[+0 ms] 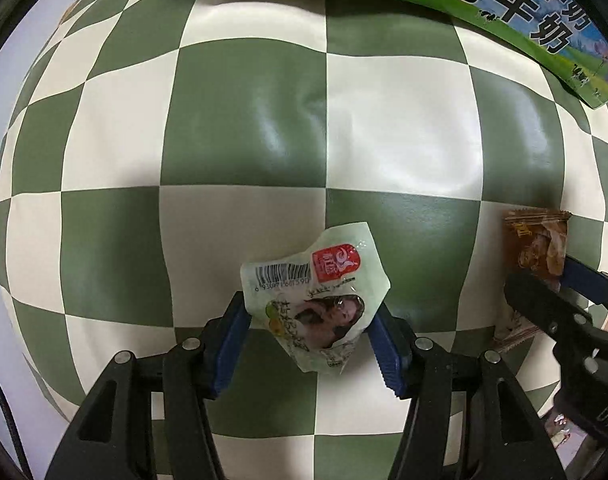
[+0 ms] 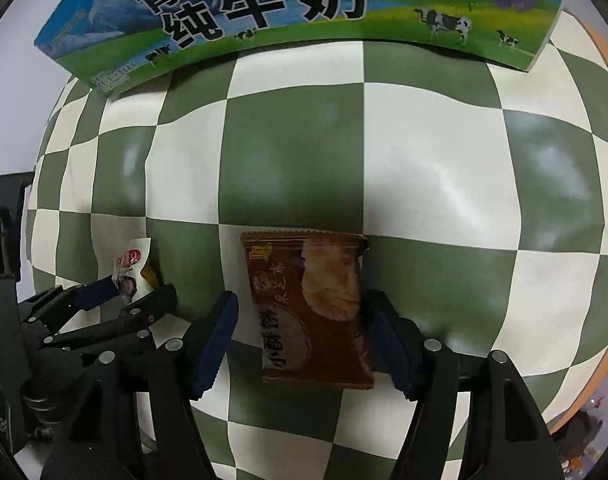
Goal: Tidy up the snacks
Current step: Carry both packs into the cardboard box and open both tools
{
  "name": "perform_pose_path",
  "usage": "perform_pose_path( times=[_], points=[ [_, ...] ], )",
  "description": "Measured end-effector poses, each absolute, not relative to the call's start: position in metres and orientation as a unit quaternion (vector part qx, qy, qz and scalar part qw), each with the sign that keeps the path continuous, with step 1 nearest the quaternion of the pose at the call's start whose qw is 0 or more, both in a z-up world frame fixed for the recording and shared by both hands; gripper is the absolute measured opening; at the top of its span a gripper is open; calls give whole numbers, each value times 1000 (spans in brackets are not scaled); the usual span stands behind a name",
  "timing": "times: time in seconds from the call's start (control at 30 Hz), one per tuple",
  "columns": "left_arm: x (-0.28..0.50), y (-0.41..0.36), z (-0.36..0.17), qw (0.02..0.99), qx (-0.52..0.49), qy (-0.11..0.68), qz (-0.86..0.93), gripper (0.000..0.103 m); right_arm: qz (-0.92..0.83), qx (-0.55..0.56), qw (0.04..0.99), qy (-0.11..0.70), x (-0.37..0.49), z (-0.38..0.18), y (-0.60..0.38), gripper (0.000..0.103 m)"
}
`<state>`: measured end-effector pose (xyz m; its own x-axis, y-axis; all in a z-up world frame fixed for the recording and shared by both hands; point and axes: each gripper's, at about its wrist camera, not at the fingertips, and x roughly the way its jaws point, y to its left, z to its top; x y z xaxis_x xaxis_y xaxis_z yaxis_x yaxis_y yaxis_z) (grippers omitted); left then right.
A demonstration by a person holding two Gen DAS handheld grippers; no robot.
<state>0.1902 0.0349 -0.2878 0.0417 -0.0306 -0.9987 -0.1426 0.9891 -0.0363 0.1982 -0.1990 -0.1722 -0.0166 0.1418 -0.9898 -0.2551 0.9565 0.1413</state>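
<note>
left wrist: green snack packet (image 1: pixel 316 300) pinched between left claw (image 1: pixel 310 344) pads.

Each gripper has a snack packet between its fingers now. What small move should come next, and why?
Probably lift the left gripper with the pale green packet, since both blue pads seem to press its sides. The right gripper should close first: a gap shows between its left pad and the brown packet, which lies on the checkered cloth. The milk carton stands clear behind.
</note>
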Motion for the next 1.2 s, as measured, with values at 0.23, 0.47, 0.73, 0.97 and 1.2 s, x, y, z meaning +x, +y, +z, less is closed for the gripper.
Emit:
perform_pose_path(
  times=[0.23,0.47,0.73,0.97,1.2],
  points=[
    [176,21,-267,730,-57,680,40,51,137,-84,724,671,184,-177,-177,61],
    [180,23,-206,756,-86,649,12,51,165,-26,738,653,188,-130,-204,60],
    [243,21,-90,810,-115,574,-35,51,203,31,782,589,245,-19,-225,60],
    [326,37,-76,820,-71,568,-7,52,192,21,807,558,341,13,-214,60],
    [375,56,-130,767,-52,639,25,53,172,4,775,608,436,-30,-193,61]
  ],
)
